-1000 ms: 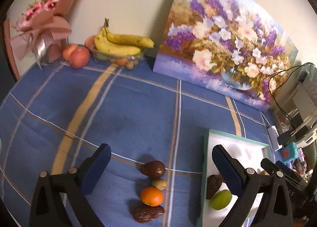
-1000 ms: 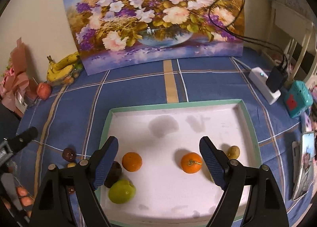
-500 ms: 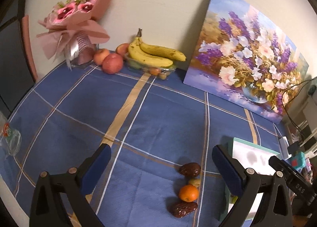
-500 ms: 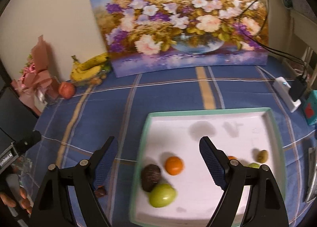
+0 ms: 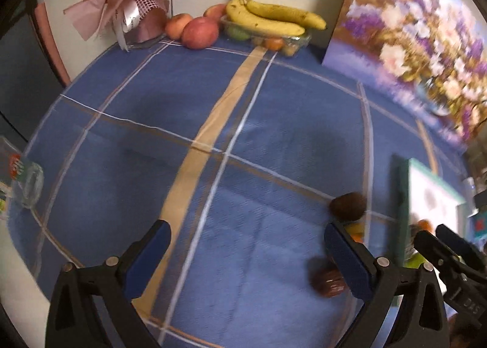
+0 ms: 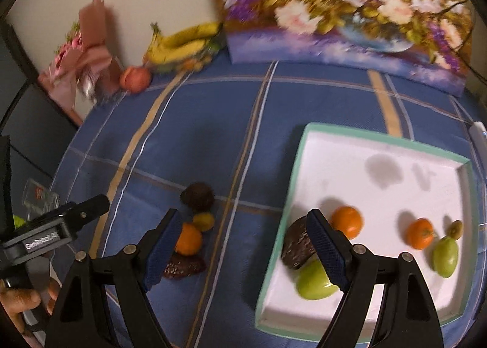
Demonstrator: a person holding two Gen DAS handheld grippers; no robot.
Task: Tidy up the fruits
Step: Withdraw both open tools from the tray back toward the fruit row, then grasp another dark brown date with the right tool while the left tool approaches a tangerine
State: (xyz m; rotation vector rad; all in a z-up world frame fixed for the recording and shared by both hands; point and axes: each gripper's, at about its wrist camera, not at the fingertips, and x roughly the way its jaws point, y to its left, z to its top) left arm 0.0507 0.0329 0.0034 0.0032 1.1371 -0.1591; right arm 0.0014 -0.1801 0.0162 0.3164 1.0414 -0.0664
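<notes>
So far five fruits lie in the tray (image 6: 359, 132) on the right; four wait left of it, around the orange (image 6: 188, 239). Both claws, the left gripper (image 5: 245, 252) and the right gripper (image 6: 240, 252), gape wide, empty.

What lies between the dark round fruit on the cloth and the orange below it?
In the right wrist view, a small yellow-green fruit sits between the dark round fruit and the orange, close against both.

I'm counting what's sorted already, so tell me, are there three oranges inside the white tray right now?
No, the white tray holds only two oranges; a third orange sits outside it on the blue cloth.
</notes>
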